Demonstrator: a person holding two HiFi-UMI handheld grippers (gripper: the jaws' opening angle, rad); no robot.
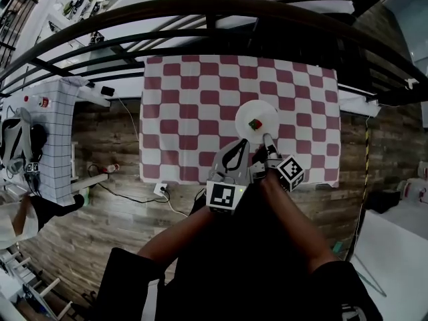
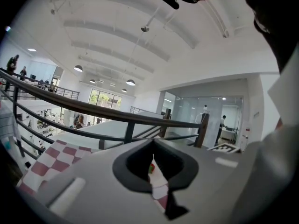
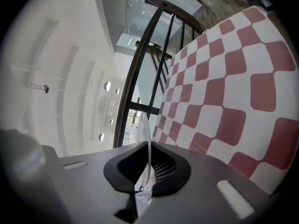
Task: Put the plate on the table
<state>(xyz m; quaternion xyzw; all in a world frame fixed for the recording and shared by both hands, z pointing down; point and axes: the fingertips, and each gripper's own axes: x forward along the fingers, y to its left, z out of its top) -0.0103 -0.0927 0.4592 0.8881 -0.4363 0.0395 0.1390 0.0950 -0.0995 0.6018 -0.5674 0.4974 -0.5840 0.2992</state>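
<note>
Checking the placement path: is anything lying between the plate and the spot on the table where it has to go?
Nothing visible does. The right tongs grip the plate by its near rim over the checked tablecloth, whose squares around it lie bare. Only a small coloured cube sits on the plate itself.
</note>
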